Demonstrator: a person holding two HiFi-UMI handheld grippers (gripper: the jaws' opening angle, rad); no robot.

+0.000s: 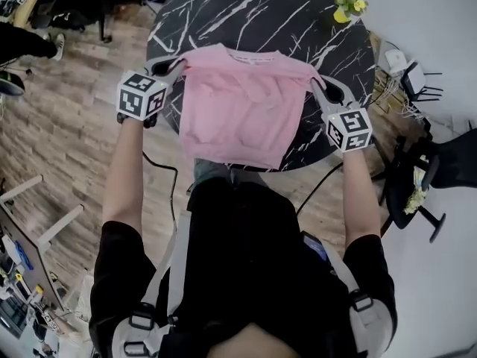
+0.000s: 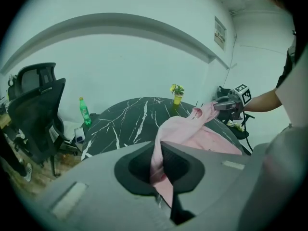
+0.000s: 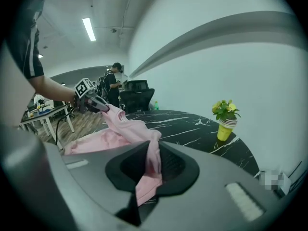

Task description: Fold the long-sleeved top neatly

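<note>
Two firm pinches: left gripper and right gripper each clamp a shoulder of the pink top over the counter.

Room rundown: round black marble table, white veins, sitting on wood plank floor. Plain white wall behind, small sign high up. Yellow pot with plant at table's far edge, green bottle near table edge. Black office chair close by. Ceiling strip light on, white desk further back.
</note>
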